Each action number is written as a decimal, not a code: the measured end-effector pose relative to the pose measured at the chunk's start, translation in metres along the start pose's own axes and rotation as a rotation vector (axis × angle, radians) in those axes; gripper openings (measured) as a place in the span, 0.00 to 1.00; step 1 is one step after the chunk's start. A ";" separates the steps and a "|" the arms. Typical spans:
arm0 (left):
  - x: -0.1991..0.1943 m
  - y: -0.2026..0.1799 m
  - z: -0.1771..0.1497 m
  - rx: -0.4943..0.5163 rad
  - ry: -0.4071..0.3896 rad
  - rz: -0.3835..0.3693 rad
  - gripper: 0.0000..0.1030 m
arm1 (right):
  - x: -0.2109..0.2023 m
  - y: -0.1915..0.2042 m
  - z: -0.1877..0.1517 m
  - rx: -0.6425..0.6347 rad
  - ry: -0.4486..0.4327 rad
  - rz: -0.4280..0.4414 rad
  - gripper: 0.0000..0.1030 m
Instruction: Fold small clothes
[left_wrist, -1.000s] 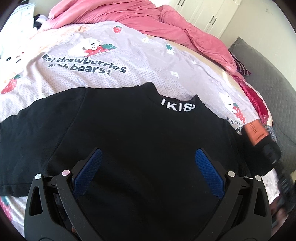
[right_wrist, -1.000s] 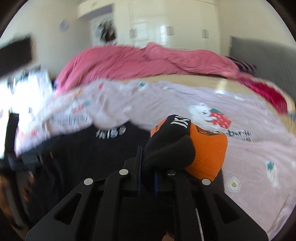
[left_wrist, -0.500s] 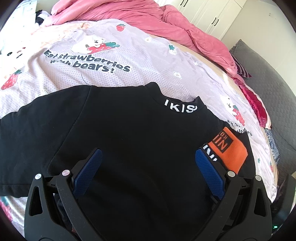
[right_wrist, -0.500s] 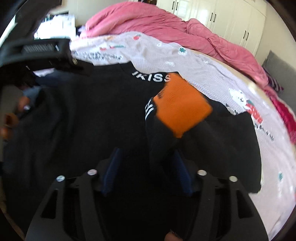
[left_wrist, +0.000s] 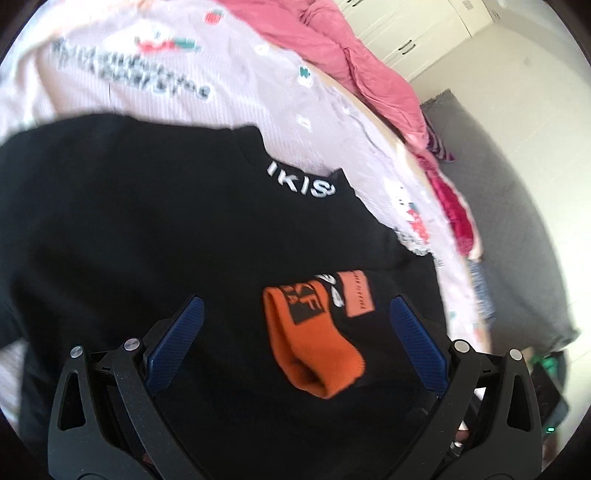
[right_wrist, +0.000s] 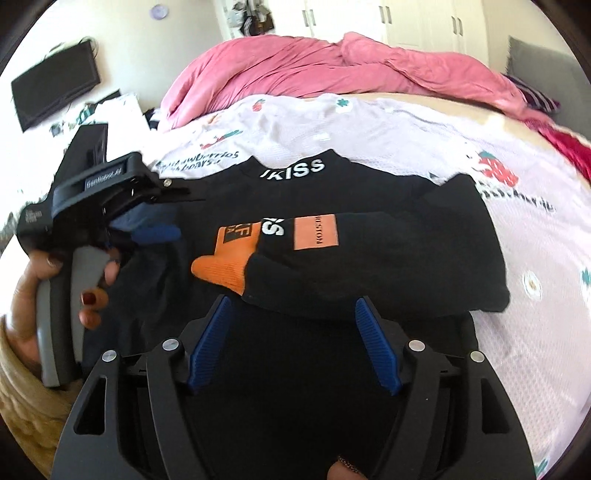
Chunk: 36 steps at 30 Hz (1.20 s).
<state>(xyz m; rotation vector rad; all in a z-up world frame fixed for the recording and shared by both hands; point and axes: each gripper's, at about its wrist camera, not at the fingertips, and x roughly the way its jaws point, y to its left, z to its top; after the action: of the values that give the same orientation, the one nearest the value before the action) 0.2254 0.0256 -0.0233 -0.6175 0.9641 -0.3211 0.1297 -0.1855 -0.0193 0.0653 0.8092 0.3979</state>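
Black shirt (right_wrist: 332, 369) spread flat on the bed (right_wrist: 535, 258), collar reading "IKISS" in white, right sleeve (right_wrist: 369, 273) folded in over the chest with an orange cuff, an orange patch lettered "HUSTON" and a white "S". Right gripper (right_wrist: 291, 347) tilted down just short of the sleeve, jaws opening, nothing pressed between the blue pads. Left gripper (left_wrist: 295, 347) gaping wide above the shirt left of the sleeve, "GenRobot.AI" on its body, hand (right_wrist: 48, 295) around the grey handle.

Rumpled pink duvet (right_wrist: 332, 70) at the bed's far end, strawberry-and-bear printed sheet (right_wrist: 424, 140), white wardrobe doors (right_wrist: 417, 18), dark monitor (right_wrist: 55, 88), grey cushion (left_wrist: 517, 206)
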 end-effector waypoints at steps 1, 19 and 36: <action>0.002 0.001 -0.002 -0.014 0.009 -0.012 0.91 | -0.003 -0.003 0.000 0.020 -0.003 0.000 0.68; 0.034 -0.006 -0.021 -0.064 0.137 -0.096 0.52 | -0.022 -0.053 -0.001 0.242 -0.058 0.009 0.70; 0.001 -0.027 -0.015 0.090 -0.035 -0.065 0.06 | -0.031 -0.065 -0.003 0.301 -0.084 0.006 0.70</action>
<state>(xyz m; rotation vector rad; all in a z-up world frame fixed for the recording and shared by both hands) 0.2131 -0.0011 -0.0135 -0.5709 0.8927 -0.4086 0.1290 -0.2576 -0.0130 0.3627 0.7812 0.2749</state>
